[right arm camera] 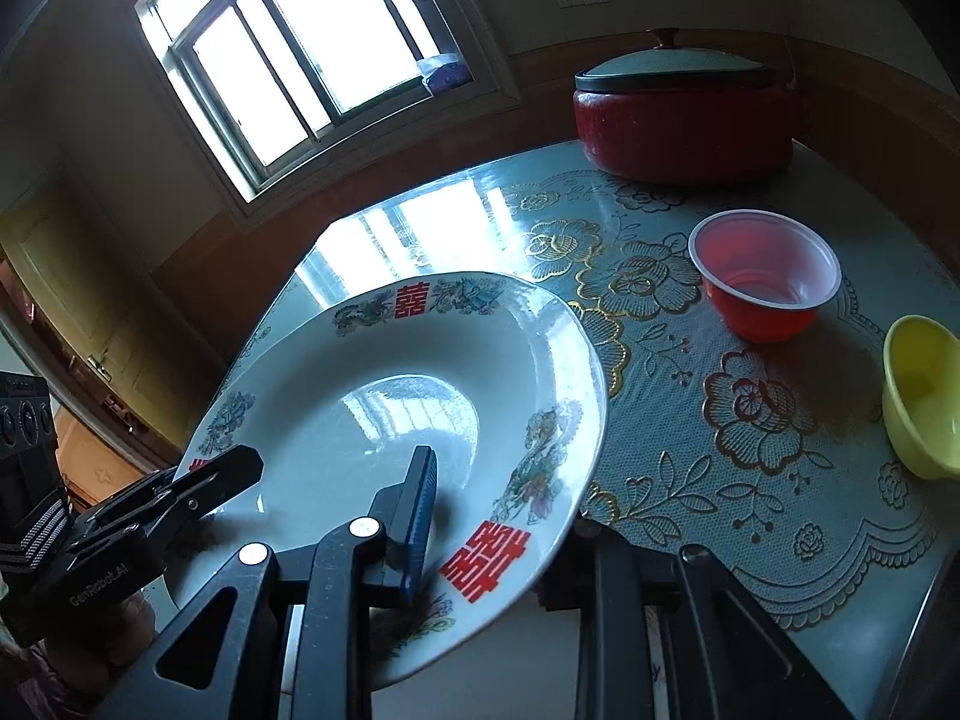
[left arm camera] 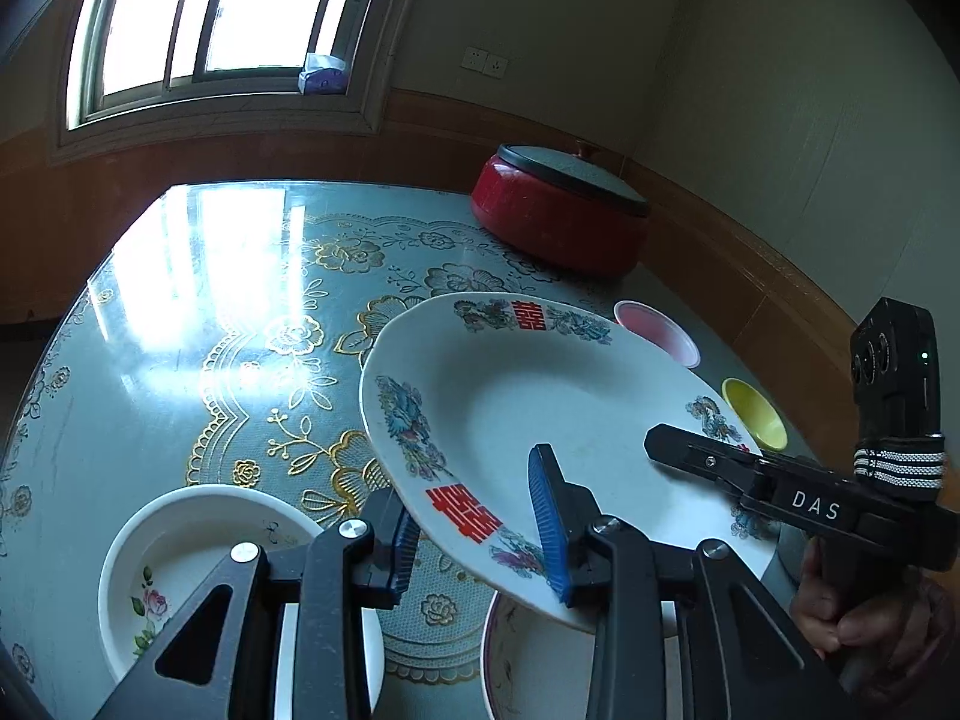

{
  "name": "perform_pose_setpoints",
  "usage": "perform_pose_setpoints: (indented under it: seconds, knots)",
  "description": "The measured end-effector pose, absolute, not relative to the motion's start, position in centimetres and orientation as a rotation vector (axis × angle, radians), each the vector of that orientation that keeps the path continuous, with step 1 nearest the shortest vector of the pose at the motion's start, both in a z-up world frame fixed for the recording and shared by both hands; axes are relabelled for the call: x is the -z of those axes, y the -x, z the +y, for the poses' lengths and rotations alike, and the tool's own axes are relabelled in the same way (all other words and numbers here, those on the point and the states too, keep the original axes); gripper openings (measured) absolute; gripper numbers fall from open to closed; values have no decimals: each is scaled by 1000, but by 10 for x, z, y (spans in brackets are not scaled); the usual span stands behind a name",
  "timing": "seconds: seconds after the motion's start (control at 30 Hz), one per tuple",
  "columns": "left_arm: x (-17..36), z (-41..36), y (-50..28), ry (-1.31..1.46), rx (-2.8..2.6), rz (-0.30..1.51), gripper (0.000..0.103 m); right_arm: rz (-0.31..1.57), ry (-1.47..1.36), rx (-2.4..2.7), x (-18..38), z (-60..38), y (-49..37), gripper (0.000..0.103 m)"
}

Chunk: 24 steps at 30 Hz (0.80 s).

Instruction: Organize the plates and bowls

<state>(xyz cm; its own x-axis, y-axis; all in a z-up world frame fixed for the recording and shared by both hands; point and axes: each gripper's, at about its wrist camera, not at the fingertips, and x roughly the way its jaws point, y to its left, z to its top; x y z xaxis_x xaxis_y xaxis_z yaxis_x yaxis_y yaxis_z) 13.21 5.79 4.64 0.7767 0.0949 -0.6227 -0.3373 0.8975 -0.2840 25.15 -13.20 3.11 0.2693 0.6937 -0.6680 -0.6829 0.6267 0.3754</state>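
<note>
The plate (left arm camera: 516, 420), white with flower sprays and red double-happiness marks round its rim, hangs tilted above the table (left arm camera: 180, 312), held between my two claws. My left gripper (left arm camera: 480, 534) bites its near rim at about six o'clock in the left wrist view: one blue pad (left arm camera: 549, 528) lies on the upper face, the other under the rim, so it is clenched on the plate. My right gripper (right arm camera: 480, 546) takes the rim at six o'clock in its own view, one blue finger (right arm camera: 420, 510) lying on the inside of the plate; the other is hidden beneath, but the rim sits between them, so I call that clamped too. Each claw shows in the other's camera, reaching onto the plate from the side, with my hand (left arm camera: 858, 612) behind the right one.

Directly under the plate, at six o'clock in the left view, sits a bowl with a dark rim (left arm camera: 522, 666), partly covered by my fingers. At eight o'clock is a white bowl with a rose (left arm camera: 180, 570). Beyond the plate, at two o'clock in the right view, stands a red plastic bowl (right arm camera: 762, 282), and at three o'clock a yellow bowl (right arm camera: 924, 396). A red pot with a dark lid (right arm camera: 684, 114) stands at one o'clock by the wall. A window (right arm camera: 300, 54) glares off the glossy flowered tablecloth (right arm camera: 750, 420).
</note>
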Motion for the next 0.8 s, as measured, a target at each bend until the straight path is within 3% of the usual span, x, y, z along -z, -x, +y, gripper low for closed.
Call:
perform_pose_setpoints:
  seconds: [0.8]
  knots:
    - [-43, -21, -66, 401, -101, 674, 38, 990, -108, -877, -30, -229, -179, 27]
